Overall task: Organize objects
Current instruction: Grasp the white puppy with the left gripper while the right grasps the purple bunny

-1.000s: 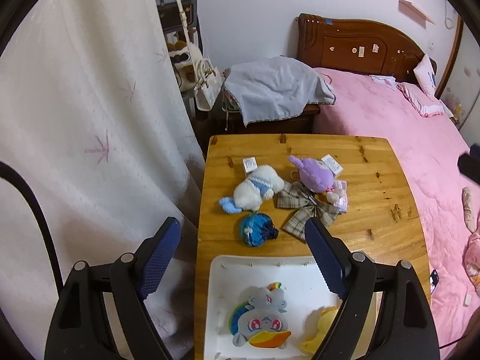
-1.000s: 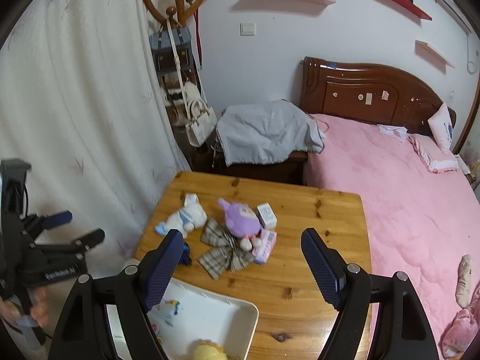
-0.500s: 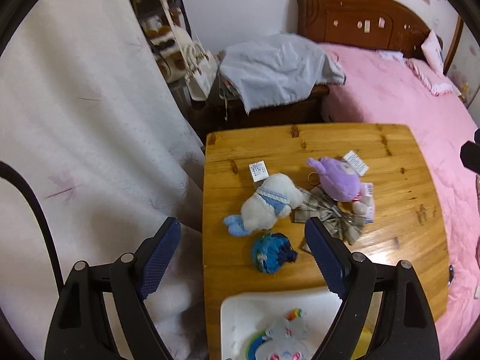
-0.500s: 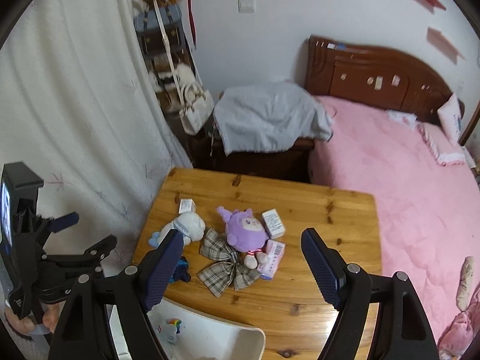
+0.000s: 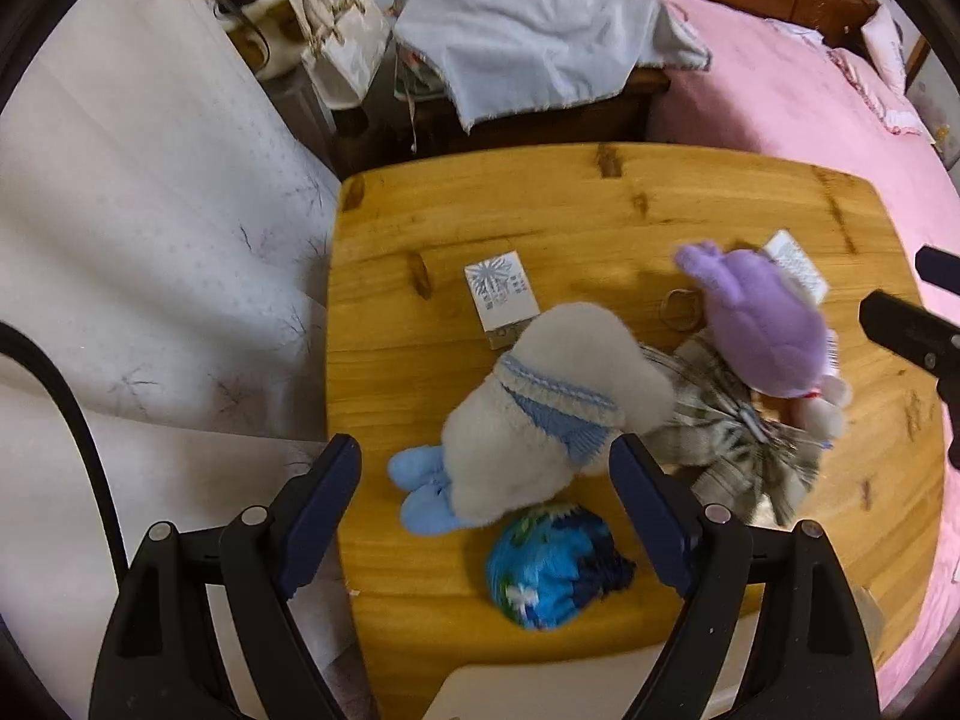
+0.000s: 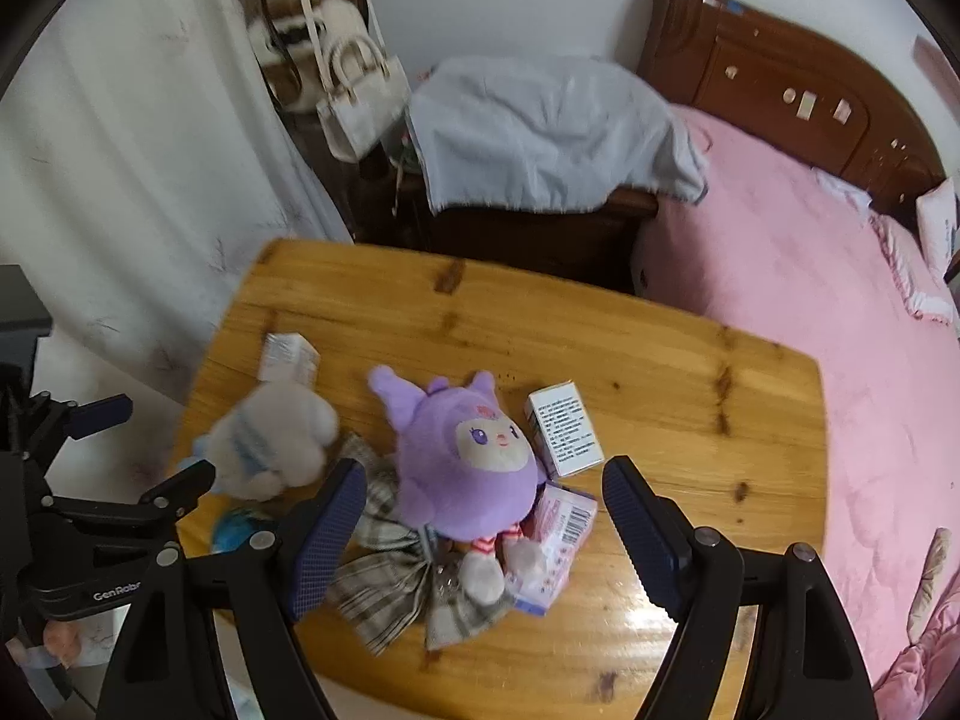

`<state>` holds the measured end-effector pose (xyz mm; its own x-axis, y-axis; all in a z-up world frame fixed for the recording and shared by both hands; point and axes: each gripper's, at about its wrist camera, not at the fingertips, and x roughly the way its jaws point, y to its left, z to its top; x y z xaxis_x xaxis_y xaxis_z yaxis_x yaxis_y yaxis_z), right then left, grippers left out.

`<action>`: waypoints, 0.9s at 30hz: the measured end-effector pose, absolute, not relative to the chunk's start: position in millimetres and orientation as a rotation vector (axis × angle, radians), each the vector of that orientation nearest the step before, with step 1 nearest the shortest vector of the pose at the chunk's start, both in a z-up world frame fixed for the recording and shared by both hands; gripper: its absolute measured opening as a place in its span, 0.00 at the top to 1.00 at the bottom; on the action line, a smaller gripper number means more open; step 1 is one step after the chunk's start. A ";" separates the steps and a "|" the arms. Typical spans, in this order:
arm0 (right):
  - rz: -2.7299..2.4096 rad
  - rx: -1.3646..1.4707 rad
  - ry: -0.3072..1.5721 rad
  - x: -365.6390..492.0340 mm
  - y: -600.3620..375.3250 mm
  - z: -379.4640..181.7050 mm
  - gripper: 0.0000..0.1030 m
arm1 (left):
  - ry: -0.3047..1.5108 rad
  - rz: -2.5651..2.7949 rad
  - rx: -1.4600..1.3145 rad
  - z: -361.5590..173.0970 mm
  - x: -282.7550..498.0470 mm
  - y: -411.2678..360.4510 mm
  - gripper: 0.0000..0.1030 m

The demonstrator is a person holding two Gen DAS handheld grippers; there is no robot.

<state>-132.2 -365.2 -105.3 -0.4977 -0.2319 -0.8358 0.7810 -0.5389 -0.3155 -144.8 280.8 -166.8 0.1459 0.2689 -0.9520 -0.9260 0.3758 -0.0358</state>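
White plush [image 5: 558,414] and purple plush [image 6: 465,462] lie mid-table toward the near edge of the wooden table [image 5: 540,204], plaid bow [image 6: 402,576] between them, left gripper [image 5: 486,504] and right gripper [image 6: 483,516] above with jaws apart, empty.

Two plush toys [image 6: 465,459] [image 5: 540,414], three small boxes [image 6: 564,435] [image 6: 288,357] [image 6: 555,531], one plaid bow [image 6: 408,576], one blue ball [image 5: 552,564].

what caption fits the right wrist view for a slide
Open right gripper above a purple plush lying on a plaid bow on the wooden table.
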 end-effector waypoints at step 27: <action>-2.145 1.194 1.043 -166.9 -384.3 -196.2 0.28 | 1.056 0.824 -0.877 -222.5 -110.9 295.4 0.13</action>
